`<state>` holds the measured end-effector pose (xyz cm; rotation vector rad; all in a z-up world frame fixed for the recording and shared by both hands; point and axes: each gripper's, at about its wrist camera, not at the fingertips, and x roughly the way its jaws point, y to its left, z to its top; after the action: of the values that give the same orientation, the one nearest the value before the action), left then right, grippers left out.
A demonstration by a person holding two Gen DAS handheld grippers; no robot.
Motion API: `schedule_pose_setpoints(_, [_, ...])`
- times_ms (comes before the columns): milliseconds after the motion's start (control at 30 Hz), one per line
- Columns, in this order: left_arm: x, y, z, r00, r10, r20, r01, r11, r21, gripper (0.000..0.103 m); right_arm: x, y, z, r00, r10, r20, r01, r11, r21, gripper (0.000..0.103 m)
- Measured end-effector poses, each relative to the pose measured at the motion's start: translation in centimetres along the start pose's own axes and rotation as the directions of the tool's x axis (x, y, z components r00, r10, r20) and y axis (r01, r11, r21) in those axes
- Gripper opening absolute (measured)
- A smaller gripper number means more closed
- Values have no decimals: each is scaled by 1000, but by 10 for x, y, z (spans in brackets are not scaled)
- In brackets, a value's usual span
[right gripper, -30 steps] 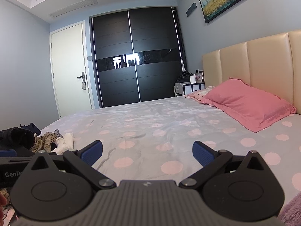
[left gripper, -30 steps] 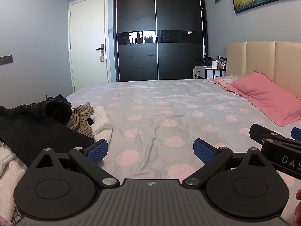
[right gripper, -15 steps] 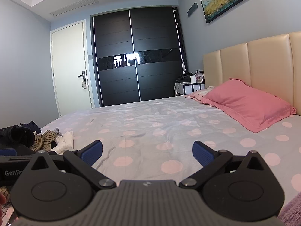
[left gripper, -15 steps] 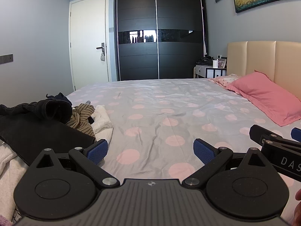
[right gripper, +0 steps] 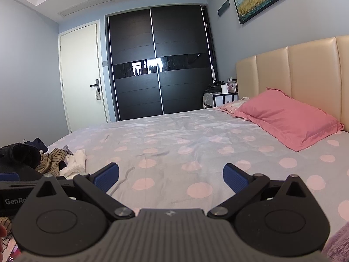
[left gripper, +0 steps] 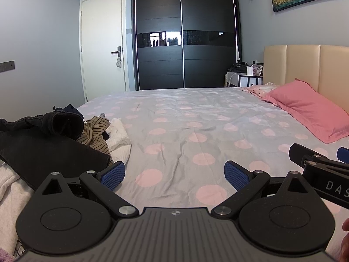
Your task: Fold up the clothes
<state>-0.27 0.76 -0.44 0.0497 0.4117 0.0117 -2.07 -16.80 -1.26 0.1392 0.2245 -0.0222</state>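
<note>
Over bed (left gripper: 196, 120) — left tool (left gripper: 174, 173) marked "GenRo", right tool (right gripper: 171, 176) "DAS" — both spread, empty.

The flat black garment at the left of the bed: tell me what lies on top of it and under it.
On the flat black garment rests a rolled dark garment. A pale fleecy fabric shows from under its near edge. What else it covers is hidden.

We see the heap of clothes (left gripper: 65, 135) at the bed's (left gripper: 196, 131) left edge, the pillow (left gripper: 305, 111) at its right edge against the headboard (left gripper: 305, 65), and the wardrobe (left gripper: 185, 35) behind its far edge.
</note>
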Motion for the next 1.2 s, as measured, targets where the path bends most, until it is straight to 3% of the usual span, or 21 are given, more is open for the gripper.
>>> schedule_pose_setpoints(333, [-2,11,12,1000,15,24,-15,1000,11,99,4,5,9,999,42,-31,-42,999,-10,103])
schedule_pose_setpoints(600, [-4,50,50,1000,-4,17,4,1000,-1,98,17,32,50,979,201,-37,-204,975,-88,103])
schedule_pose_setpoints(767, [7,90,73,1000,5,-23,-5,1000,-6,98,31,68,78,933,355,-55,-359,914,-189,103])
schedule_pose_setpoints(900, [17,131,88,997,74,-19,-75,997,-12,98,45,103,90,887,453,-93,-461,849,-259,103])
schedule_pose_setpoints(1033, [37,178,96,984,169,-51,-169,986,-4,98,69,136,92,841,519,-153,-541,796,-272,102])
schedule_pose_setpoints(1200, [61,233,91,966,251,-60,-253,967,-20,98,106,182,74,802,553,-228,-598,738,-313,102])
